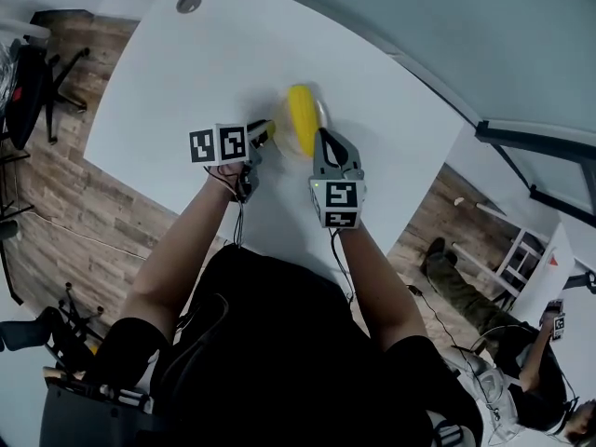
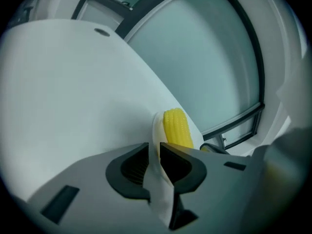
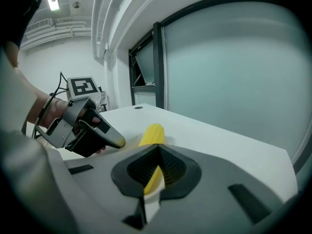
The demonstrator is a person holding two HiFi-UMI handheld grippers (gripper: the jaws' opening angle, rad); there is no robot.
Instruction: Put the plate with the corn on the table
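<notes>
A yellow corn cob [image 1: 301,119] lies on a small white plate [image 1: 322,113] over the white table [image 1: 186,82]. My left gripper [image 1: 265,136] holds the plate's left rim and my right gripper [image 1: 326,143] its near right rim. In the left gripper view the jaws [image 2: 154,156] are shut on the thin white plate edge [image 2: 156,128], with the corn [image 2: 178,128] just beyond. In the right gripper view the jaws [image 3: 155,173] pinch the plate rim [image 3: 151,206], and the corn [image 3: 152,133] runs away from them toward the left gripper [image 3: 115,140]. Whether the plate touches the table I cannot tell.
A round cable grommet [image 1: 189,3] sits at the table's far left. A frosted glass partition [image 1: 447,26] runs behind the table. Dark chairs [image 1: 37,73] stand on the wood floor at left. A person [image 1: 521,361] sits at lower right.
</notes>
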